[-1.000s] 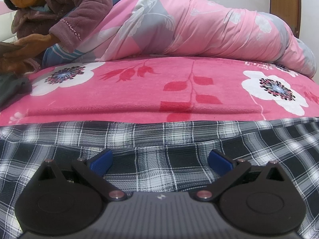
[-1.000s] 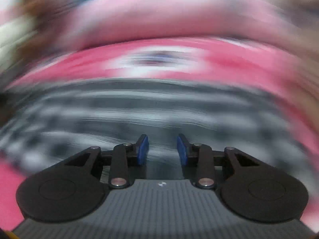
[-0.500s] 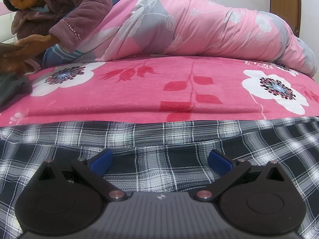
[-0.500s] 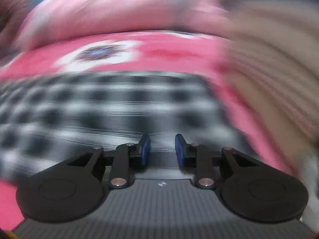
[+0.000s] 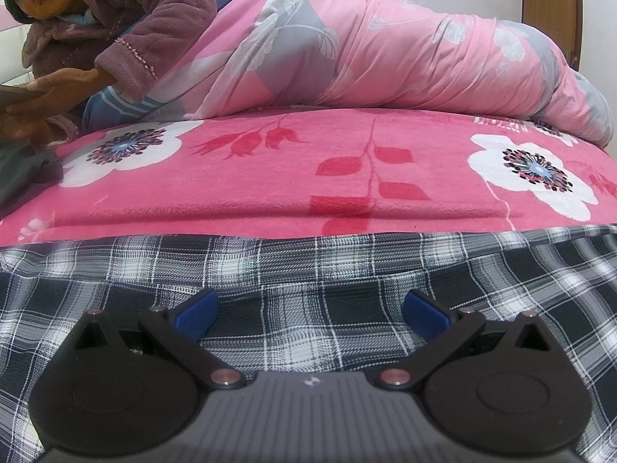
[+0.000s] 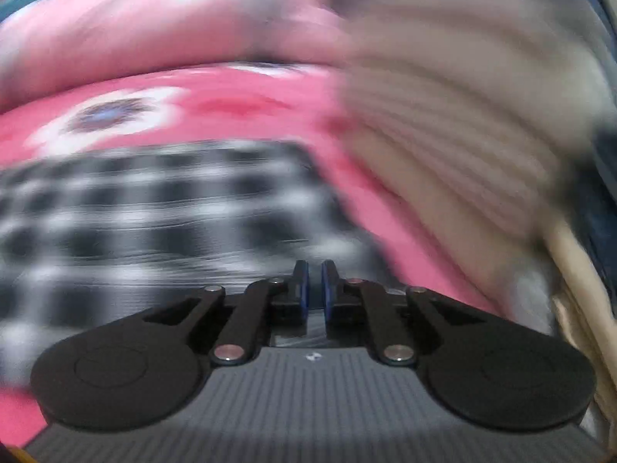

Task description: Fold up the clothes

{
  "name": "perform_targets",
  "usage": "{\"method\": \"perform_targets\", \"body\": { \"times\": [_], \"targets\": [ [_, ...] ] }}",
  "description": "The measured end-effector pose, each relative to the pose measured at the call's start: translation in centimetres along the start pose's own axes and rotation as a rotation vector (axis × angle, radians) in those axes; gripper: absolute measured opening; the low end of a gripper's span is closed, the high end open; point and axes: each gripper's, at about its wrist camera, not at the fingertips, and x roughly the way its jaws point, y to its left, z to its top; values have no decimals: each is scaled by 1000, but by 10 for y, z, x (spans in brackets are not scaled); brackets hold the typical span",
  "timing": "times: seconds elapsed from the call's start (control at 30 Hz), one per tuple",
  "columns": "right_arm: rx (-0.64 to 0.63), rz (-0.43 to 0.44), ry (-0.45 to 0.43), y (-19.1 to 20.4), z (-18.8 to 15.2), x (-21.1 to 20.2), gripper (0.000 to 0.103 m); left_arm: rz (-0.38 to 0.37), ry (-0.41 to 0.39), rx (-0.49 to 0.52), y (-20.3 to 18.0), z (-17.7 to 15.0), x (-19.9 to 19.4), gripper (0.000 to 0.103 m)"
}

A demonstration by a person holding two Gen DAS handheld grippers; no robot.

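While I hold both tools low over the bed, this is how I read the job:

Left gripper (image 5: pixel 308 310): jaws spread wide, nothing between the blue pads (image 5: pixel 194 314), hovering just above cloth without pinching it.

Right gripper (image 6: pixel 313 289): jaws have just been closing and now stand nearly together with a thin slit between the pads; the view is smeared, so I cannot tell if any cloth is caught in that slit.

Checked shirt (image 5: pixel 308 270): black-and-white plaid, lying flat under the left tool and running from 9 to 3 o'clock across the lower half of that view; in the right view it lies from 9 to 12 o'clock of the tool (image 6: pixel 154 208).

Far edge of shirt: a fairly straight line at 12 o'clock, against the pink flowered blanket (image 5: pixel 308 169).

Done so far: I judge the shirt is spread out; I see no clear fold in it, though its near part is hidden by the tools.

Left to do: in my view, the folds themselves.

Surroundings: rolled pink quilt (image 5: pixel 385 50) beyond at 12 o'clock; a person in a purple jacket (image 5: pixel 127 27) at 10 o'clock; a blurred beige striped cloth (image 6: pixel 462 115) at 2 o'clock of the right tool.
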Motion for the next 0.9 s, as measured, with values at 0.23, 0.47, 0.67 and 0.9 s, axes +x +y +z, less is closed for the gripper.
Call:
{"method": "perform_targets", "body": {
  "times": [0.23,0.47,0.67,0.9],
  "targets": [
    [-259,136,-100,52,30,-2,8,1,0,0,-1,0,0,103],
    [-195,61,53,43,60,64,12,1,-1,-2,-1,0,0,103],
    [-249,271,11,76,86,65,14,2,0,-6,-1,-1,0,103],
    [-98,79,17,68,92,82,20,-2,-1,-11,0,0,0,103]
  ]
}}
